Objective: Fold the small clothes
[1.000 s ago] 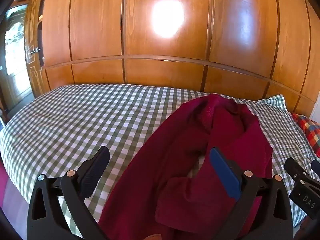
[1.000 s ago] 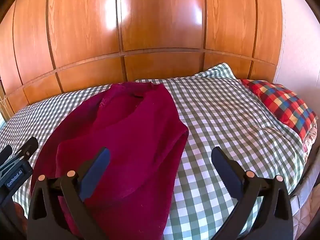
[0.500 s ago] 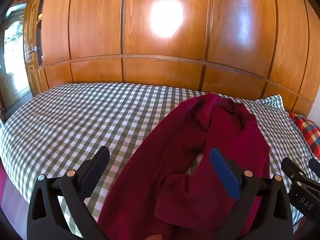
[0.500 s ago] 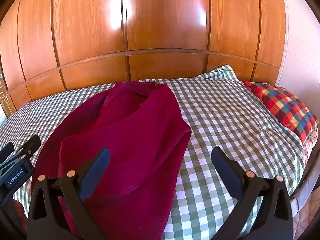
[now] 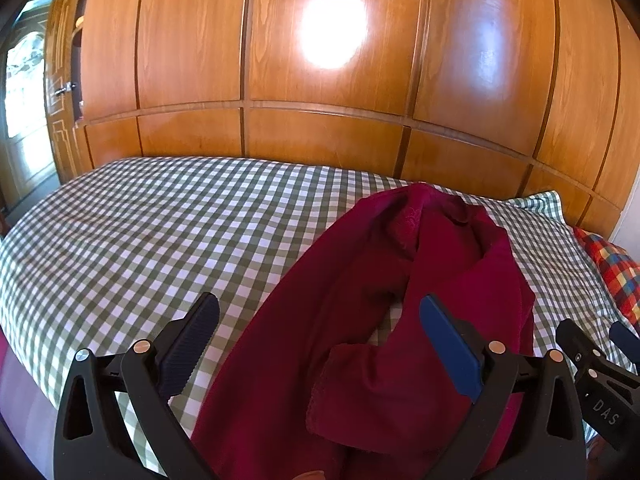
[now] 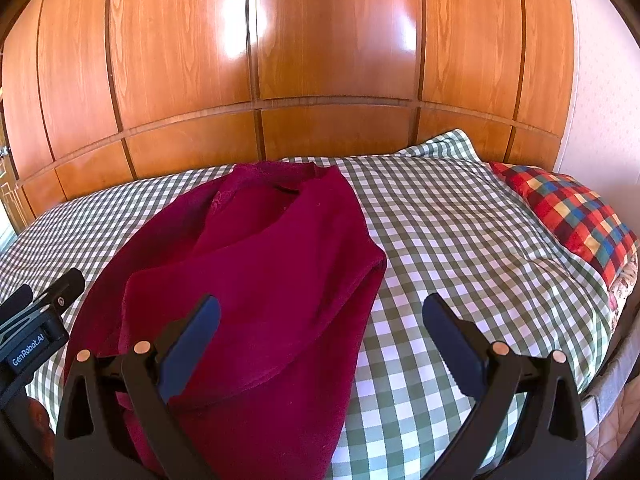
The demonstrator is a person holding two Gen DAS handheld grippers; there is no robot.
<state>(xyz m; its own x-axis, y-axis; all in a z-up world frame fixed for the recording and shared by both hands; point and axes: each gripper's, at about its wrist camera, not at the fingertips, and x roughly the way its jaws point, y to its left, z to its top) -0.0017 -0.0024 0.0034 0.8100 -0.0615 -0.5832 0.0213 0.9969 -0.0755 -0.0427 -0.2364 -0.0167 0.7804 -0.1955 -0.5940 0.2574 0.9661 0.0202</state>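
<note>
Compared with the frames a second ago, both views have drawn back and risen slightly, so that more of the bed and less of the near cloth fills the lower edge; the garment itself lies as it did. Nearest, the left tool (image 5: 320, 332) hangs released, jaws spread wide and grasping nothing, above the near end of the maroon garment (image 5: 360, 320); its right finger (image 5: 448, 344) stands over the folded-in flap, apparently without contact. The right tool (image 6: 320, 332) is likewise wide open and empty, its left finger (image 6: 192, 340) over the garment's near right part, its right finger over bare checked bedspread (image 6: 460, 240). The garment lies lengthwise on the bed, partly folded: one side is turned inward, leaving a small gap of bedspread showing. Judged step: between folds, tools lifted clear. The next move probably calls for descending to a free edge or the near hem and closing on it. Farther off lie a plaid pillow (image 6: 572, 208) and the wooden panelling (image 6: 320, 60).
</note>
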